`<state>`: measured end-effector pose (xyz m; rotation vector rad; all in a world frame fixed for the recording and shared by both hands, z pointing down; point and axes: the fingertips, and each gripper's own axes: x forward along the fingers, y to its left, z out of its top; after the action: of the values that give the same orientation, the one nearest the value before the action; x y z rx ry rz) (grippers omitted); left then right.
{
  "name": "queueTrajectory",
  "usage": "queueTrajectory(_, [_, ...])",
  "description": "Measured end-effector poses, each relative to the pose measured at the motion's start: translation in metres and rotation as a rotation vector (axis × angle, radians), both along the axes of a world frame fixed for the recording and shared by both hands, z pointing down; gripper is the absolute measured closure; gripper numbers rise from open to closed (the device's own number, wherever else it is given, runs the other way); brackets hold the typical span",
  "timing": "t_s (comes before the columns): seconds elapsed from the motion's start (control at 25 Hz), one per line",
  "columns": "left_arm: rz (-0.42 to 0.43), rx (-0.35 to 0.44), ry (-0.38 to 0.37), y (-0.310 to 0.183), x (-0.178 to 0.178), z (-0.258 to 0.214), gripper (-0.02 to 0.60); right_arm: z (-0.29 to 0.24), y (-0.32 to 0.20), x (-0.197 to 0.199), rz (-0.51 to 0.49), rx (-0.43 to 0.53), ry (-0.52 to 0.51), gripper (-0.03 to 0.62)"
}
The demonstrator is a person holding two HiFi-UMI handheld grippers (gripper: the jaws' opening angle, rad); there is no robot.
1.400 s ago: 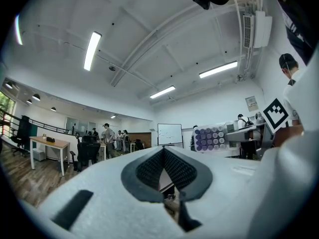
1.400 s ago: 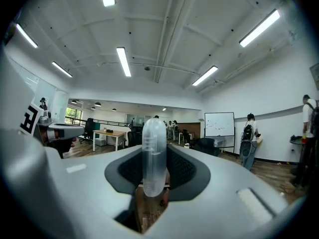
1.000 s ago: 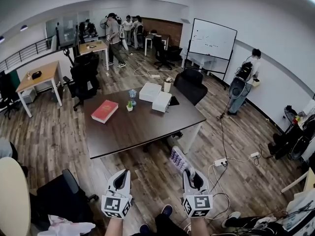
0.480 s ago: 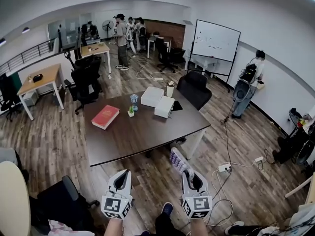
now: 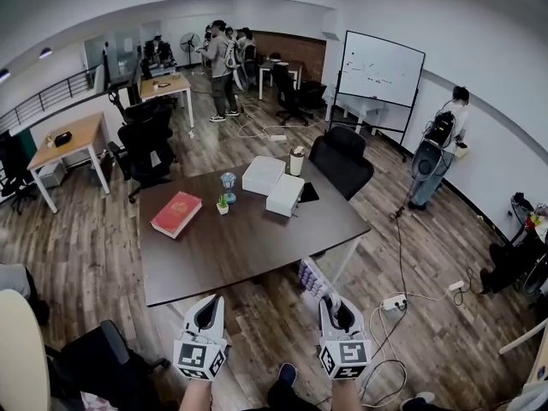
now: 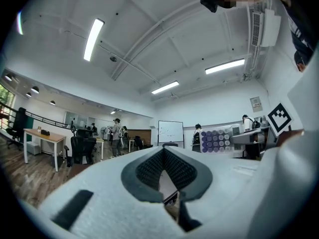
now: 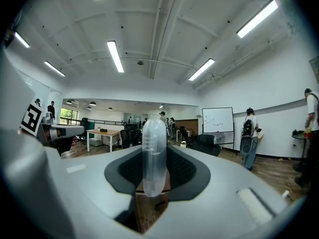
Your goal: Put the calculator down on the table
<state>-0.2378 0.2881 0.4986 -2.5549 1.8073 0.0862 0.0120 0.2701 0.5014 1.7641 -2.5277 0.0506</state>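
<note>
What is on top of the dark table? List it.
On the table: a red book, a small potted plant, two white boxes and a cup. Anything beneath the boxes is covered.

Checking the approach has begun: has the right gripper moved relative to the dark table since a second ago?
Yes. The right gripper, shut on the calculator, is nearer the dark table's near edge; the floor strip between them has narrowed.
</note>
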Motion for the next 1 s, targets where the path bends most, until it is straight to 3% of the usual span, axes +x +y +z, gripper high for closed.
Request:
queueTrajectory(0.6, [-0.056, 0.023, -0.031, -0.13, 0.055, -0.029, 0.586, -0.014, -0.143, 0.042, -0.075, -0.003, -0.001, 0.477])
queueTrajectory(1.0, [-0.099, 0.018, -0.04, -0.176, 0.07, -0.025, 0.586, -0.009, -0.197, 0.051, -0.133, -0.003, -0.008, 0.477])
